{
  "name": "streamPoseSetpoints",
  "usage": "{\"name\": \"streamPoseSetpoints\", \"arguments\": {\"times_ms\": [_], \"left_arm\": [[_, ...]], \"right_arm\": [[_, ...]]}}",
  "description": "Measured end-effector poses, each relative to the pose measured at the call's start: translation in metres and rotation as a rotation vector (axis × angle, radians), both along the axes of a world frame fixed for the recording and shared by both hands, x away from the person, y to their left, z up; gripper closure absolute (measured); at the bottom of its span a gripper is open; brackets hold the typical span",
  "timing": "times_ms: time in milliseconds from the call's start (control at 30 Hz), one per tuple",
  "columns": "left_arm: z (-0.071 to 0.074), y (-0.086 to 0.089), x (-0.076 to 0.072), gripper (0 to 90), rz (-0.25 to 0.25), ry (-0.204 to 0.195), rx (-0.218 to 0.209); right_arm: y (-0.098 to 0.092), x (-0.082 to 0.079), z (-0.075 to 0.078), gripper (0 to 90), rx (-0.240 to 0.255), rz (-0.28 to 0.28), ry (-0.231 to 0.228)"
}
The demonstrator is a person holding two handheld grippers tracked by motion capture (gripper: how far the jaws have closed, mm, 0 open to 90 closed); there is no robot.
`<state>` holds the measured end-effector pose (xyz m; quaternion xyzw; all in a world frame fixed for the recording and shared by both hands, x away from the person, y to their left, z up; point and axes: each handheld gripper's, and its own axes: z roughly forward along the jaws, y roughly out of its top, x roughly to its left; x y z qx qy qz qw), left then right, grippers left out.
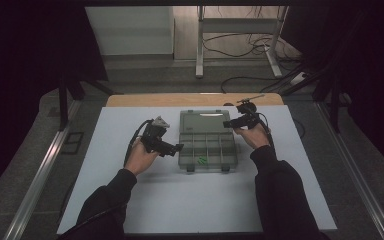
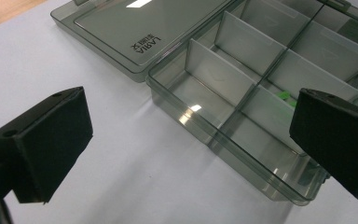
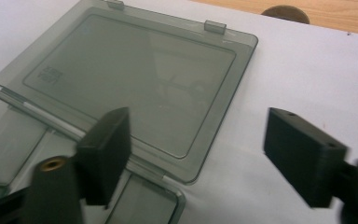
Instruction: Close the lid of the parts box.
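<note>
An open compartment box (image 1: 207,150) was seen on the white surface (image 1: 180,200), its lid (image 3: 135,84) laid flat behind it. The right tool (image 3: 205,154), jaws apart and empty, was held at the lid's near corner; the left tool (image 2: 186,149), also open, was kept beside the box's left wall.

L tool (image 1: 179,148) jaws wide apart; R tool (image 1: 226,123) jaws parted, nothing gripped

Organizer box (image 2: 242,88) looks like smoky see-through plastic, pretty glossy, same for its lid (image 3: 135,84). Mat (image 1: 190,200) is matt, smooth, pale; wooden table edge (image 1: 190,99) behind.
</note>
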<state>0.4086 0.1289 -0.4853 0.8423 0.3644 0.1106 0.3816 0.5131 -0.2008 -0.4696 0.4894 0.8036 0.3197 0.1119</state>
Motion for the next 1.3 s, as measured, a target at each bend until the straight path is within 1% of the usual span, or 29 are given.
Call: {"name": "streamPoseSetpoints", "arguments": {"times_ms": [33, 67, 167, 267, 433, 533, 667, 733, 867, 900, 1033, 1167, 1200, 1233, 1300], "left_arm": [[-0.001, -0.001, 0.000, 0.0, 0.005, 0.001, -0.006], [-0.001, 0.000, 0.001, 0.0, 0.002, 0.002, -0.001], [-0.002, -0.001, 0.002, 0.0, 0.000, 0.004, 0.007], [-0.003, -0.002, 0.003, 0.0, -0.001, 0.005, 0.007], [-0.003, -0.002, 0.005, 0.0, 0.001, 0.005, 0.008], [-0.004, -0.002, 0.006, 0.0, 0.003, 0.006, 0.007], [-0.005, -0.002, 0.006, 0.0, 0.002, 0.007, 0.010], [-0.005, -0.002, 0.005, 0.0, -0.002, 0.008, 0.014], [-0.007, -0.004, 0.005, 0.0, -0.006, 0.011, 0.018], [-0.007, -0.004, 0.005, 0.0, -0.007, 0.012, 0.020], [-0.008, -0.004, 0.006, 0.0, -0.007, 0.015, 0.023], [-0.008, -0.003, 0.006, 0.0, 0.000, 0.019, 0.014], [-0.008, -0.003, 0.006, 0.0, 0.000, 0.019, 0.013], [-0.008, -0.003, 0.006, 0.0, 0.000, 0.019, 0.013], [-0.008, -0.004, 0.007, 0.0, 0.001, 0.018, 0.014]], "right_arm": [[0.000, 0.001, -0.001, 31.0, -0.001, -0.003, 0.003], [-0.001, 0.002, -0.002, 34.2, 0.007, -0.003, 0.011], [-0.002, 0.007, -0.005, 43.2, 0.020, -0.032, 0.047], [-0.003, 0.011, -0.008, 51.3, 0.034, -0.053, 0.069], [0.002, 0.015, -0.010, 60.8, 0.003, -0.044, 0.071], [0.005, 0.018, -0.011, 67.3, -0.011, -0.050, 0.064], [0.005, 0.021, -0.014, 73.0, -0.028, -0.059, 0.068], [0.005, 0.024, -0.017, 75.3, -0.043, -0.075, 0.077], [0.005, 0.027, -0.018, 77.2, -0.035, -0.089, 0.081], [0.006, 0.028, -0.018, 77.5, -0.044, -0.085, 0.082], [0.008, 0.032, -0.019, 78.2, -0.053, -0.096, 0.096], [0.010, 0.035, -0.021, 79.0, -0.057, -0.099, 0.100], [0.009, 0.036, -0.022, 79.1, -0.069, -0.106, 0.109], [0.009, 0.037, -0.023, 79.4, -0.066, -0.107, 0.111], [0.008, 0.038, -0.024, 79.7, -0.040, -0.116, 0.123]]}}
